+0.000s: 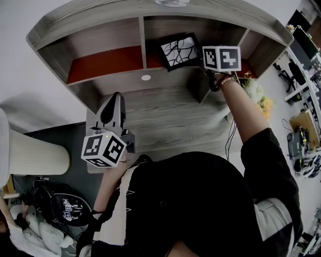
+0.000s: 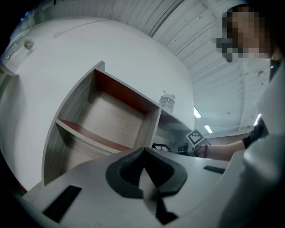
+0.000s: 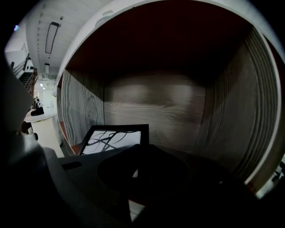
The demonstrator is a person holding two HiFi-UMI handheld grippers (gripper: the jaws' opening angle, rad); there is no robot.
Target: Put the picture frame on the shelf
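Head view, frame: the black-rimmed picture frame with a white print of dark swirling lines [image 1: 179,50] is standing in the middle compartment of the grey wood-grain shelf with the red back panel [image 1: 150,12], tilted a little, face turned outward.
Head view, right gripper: the right gripper [image 1: 213,62] is poking into that same compartment, just beside the frame's right edge, and is by far the nearer hand.
Head view, left gripper: the left gripper [image 1: 115,108] is hanging low over the wooden desktop [image 1: 165,115], well apart from the frame.
Left gripper view: the jaws are pressing together with nothing between them. The frame [image 2: 160,146] is showing small, off to the right.
Right gripper view: the jaws are standing part-way apart in the gloom, a pale sliver between them, nothing seen clamped. The frame [image 3: 115,139] is lying beyond the tips and to their left, its long side running across.
Judgement: the frame is looking already placed, so a straight pull-back clear of its right corner is probably coming.
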